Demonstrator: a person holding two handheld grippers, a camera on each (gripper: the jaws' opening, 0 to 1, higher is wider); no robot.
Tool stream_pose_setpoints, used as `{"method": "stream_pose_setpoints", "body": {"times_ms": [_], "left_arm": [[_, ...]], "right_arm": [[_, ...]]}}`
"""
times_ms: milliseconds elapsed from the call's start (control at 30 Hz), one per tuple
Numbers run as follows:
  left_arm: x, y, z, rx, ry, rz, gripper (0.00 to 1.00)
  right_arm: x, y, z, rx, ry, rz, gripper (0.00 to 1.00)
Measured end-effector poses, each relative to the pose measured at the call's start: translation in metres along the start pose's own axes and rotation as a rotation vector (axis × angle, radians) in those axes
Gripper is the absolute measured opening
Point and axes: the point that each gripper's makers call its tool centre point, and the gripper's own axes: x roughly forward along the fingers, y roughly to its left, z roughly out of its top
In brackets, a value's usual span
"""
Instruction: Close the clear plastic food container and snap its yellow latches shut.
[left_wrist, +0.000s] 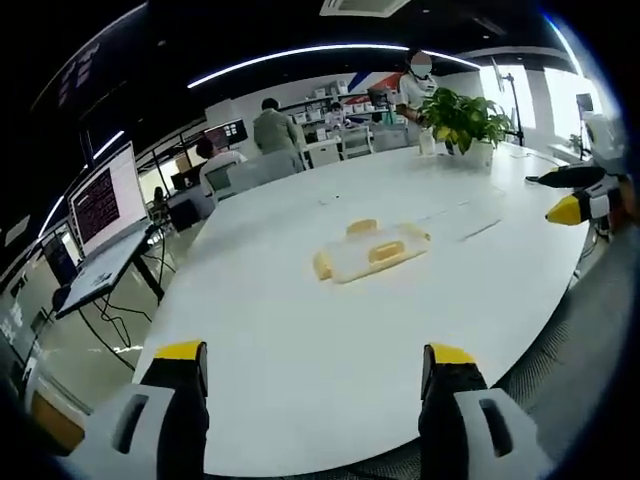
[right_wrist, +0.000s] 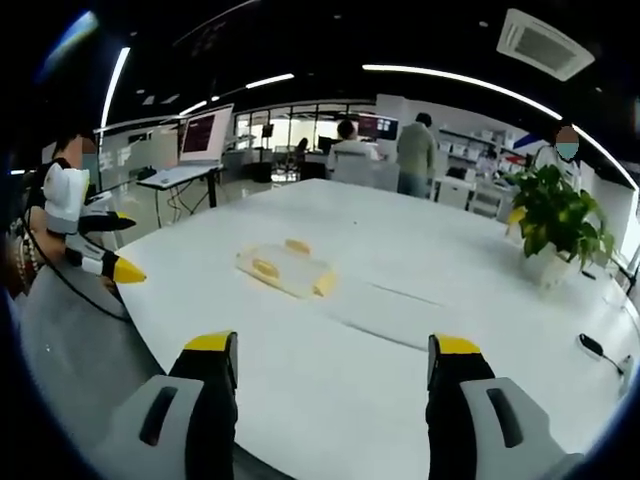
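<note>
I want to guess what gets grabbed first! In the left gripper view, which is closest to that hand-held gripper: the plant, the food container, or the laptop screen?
1. Food container, middle of the white table, straight ahead of the left hand-held gripper.
2. Laptop screen, off the table's left edge.
3. Plant, far end of the table, to the right.

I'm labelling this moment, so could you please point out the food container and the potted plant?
food container (left_wrist: 372, 256): left gripper view, on its clear lid.
potted plant (right_wrist: 556, 215): right gripper view, on its green leaves.
</note>
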Motion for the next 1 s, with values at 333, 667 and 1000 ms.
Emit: {"method": "stream_pose_setpoints", "body": {"times_ms": [333,667,1000], "left_arm": [[-0.001,-0.001,0.000,-0.002,0.000,-0.001,0.84],[0.001,-0.007,-0.005,-0.026,0.027,-0.032,0.88],[0.003,-0.014,-0.009,-0.052,0.052,-0.083,0.92]], "right_arm": [[0.001,0.000,-0.002,0.004,0.009,0.003,0.76],[0.000,-0.005,-0.005,0.021,0.021,-0.023,0.76],[-0.001,-0.013,-0.010,0.002,0.060,-0.080,0.76]]}}
